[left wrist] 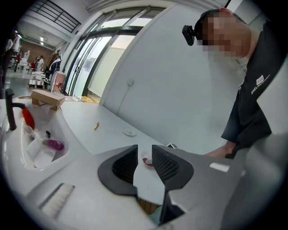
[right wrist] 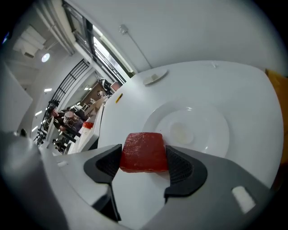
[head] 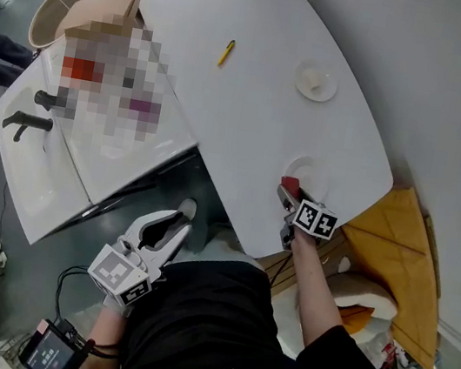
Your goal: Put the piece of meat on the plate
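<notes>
Right gripper (right wrist: 144, 158) is clamped on the deep red, slab-shaped block of meat (right wrist: 143, 152), one dark ribbed pad pressed to each side! The block is squarish with rounded corners, its top face flat and faintly grained, its front face darker. It sits at the near rim of the round, shallow white plate (right wrist: 211, 134), overlapping that rim in the right gripper view. I can't tell whether it touches the plate or hangs just above it. The plate's centre shows bare and glossy.

From the head view, the right gripper (head: 291, 201) points down at the near end of the white oval table (head: 252, 112), and the red meat (head: 290, 184) shows just at the plate's (head: 311, 167) edge.

The left gripper (left wrist: 144, 159) has its jaws parted, with nothing between them. In the head view it (head: 171, 229) hangs off the table's edge, close to the person's body.

Farther up the table lie a yellow pen (head: 226, 52) and a small white dish (head: 317, 81), well apart from the plate.
</notes>
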`<state>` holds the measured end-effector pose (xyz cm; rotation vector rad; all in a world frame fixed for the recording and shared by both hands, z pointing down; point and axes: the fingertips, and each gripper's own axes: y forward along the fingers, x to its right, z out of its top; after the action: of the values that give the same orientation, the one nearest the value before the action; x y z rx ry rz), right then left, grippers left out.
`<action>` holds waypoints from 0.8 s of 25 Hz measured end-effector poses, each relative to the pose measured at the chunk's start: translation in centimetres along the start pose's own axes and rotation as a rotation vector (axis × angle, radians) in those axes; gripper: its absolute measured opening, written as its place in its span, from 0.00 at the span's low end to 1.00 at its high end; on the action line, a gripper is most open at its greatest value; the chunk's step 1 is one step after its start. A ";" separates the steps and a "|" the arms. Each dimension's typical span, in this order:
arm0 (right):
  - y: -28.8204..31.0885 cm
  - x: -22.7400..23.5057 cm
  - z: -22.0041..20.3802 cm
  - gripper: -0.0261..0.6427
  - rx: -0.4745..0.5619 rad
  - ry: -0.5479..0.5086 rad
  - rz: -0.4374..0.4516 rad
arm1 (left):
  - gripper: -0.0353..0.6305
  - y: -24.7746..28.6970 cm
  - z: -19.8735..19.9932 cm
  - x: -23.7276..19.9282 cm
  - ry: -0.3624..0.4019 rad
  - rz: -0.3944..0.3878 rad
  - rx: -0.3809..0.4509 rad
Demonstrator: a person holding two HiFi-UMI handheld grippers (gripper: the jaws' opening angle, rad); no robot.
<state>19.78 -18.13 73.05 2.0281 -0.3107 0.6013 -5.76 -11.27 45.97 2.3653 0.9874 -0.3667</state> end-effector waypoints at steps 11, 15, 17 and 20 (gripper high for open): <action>0.6 0.7 1.7 0.50 0.003 -0.249 -0.142 | 0.21 -0.1 -0.1 -0.3 -0.001 0.009 0.000; 0.8 1.3 2.0 0.50 -0.002 -0.303 -0.166 | 0.21 -0.1 0.0 -0.3 -0.002 0.011 0.004; 0.9 1.4 2.2 0.50 -0.001 -0.301 -0.164 | 0.21 -0.2 -0.1 -0.3 -0.003 0.011 0.004; 1.1 1.7 2.3 0.50 -0.015 -0.332 -0.177 | 0.21 -0.3 -0.2 -0.2 -0.004 0.010 0.003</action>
<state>21.38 -20.62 73.83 2.1113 -0.3246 0.1509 -6.17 -11.08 46.12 2.3700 0.9735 -0.3692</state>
